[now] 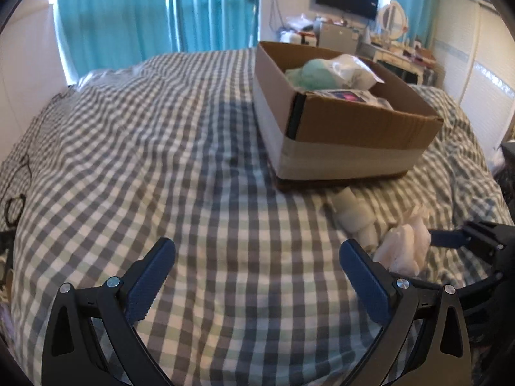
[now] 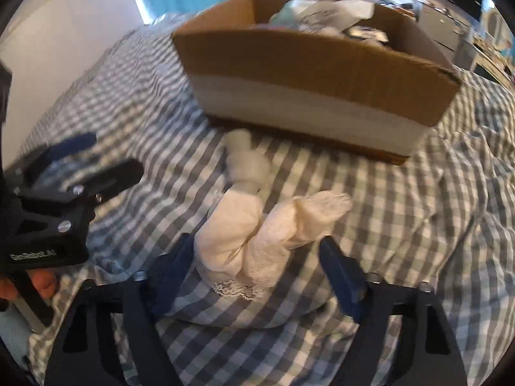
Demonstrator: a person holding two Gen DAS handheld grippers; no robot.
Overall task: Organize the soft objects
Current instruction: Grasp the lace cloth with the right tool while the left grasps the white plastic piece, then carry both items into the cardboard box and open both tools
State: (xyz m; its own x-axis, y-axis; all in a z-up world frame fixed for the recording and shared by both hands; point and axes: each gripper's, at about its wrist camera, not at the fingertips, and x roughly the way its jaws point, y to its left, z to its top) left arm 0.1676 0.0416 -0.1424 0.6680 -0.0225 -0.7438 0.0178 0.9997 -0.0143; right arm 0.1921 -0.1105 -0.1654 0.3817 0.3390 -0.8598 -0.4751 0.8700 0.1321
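Your left gripper hovers with its jaws spread wide over bare gingham bedspread; nothing lies between its blue pads. In the right wrist view the same tool appears at the left edge, held in your hand.

Your right gripper is also spread open, its two fingers set on either side of a cream, lace-edged bundle of soft cloth that lies on the bedspread. The left finger seems to touch the bundle, though motion blur makes contact uncertain; the right finger stands clear of it. In the left wrist view this bundle sits just right of your left gripper's right finger, with the tip of the right gripper beside it.

A second white rolled cloth lies between the bundle and the near wall of the cardboard box, close to the box's base; it also shows in the left wrist view.

The open box rests on the bed and holds a pale green soft item, a clear plastic-wrapped packet and a flat printed packet.
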